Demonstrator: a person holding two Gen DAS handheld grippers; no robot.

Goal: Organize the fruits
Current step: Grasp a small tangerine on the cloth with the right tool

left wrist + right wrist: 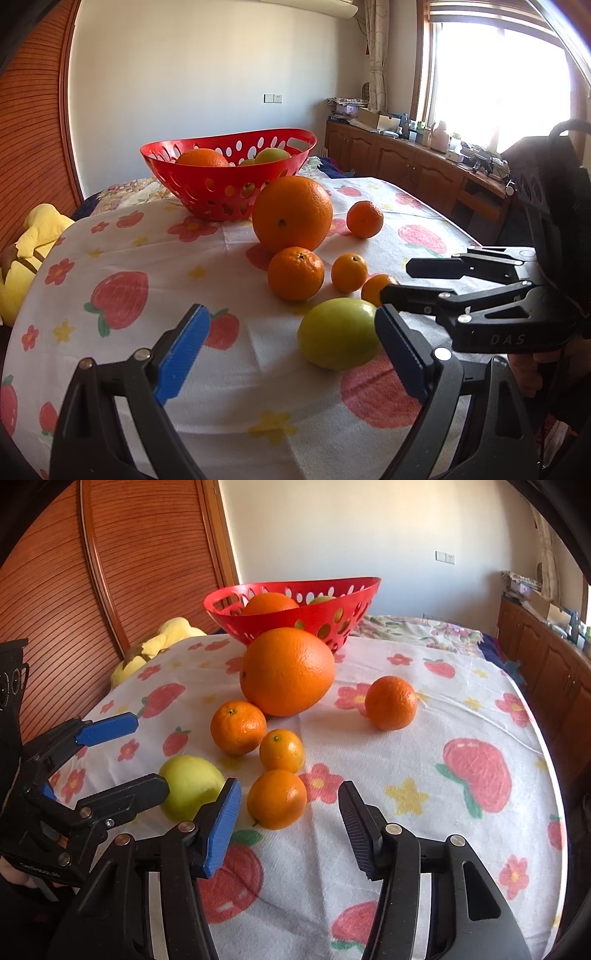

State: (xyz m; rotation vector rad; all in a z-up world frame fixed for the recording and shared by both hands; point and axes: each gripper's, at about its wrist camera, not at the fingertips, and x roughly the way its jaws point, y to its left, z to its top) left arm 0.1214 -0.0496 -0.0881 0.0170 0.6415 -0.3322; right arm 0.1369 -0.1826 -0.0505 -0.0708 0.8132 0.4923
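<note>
Two grippers hang with jaws parted over a table spread with a strawberry-and-flower cloth, neither pressing on any fruit; the left gripper stands wide open, its right blue pad just beside a green apple that lies ahead of the gap, whether touching cannot be told; the right gripper has its jaws narrower but still apart, a small mandarin sitting just ahead of the blue pad and the black pad, clear of both; in the left wrist view that gripper reaches in from the table's right edge, its fingers on either side of the same mandarin; a second small mandarin lies just beyond the first, a larger tangerine beside it and touching a big orange near the middle of the table; another tangerine sits apart toward the right edge; at the far edge stands a red perforated basket holding an orange and greenish fruit; a yellow plush toy lies off the far left corner before a wooden slatted door; a bright window lights wooden cabinets along the wall.
</note>
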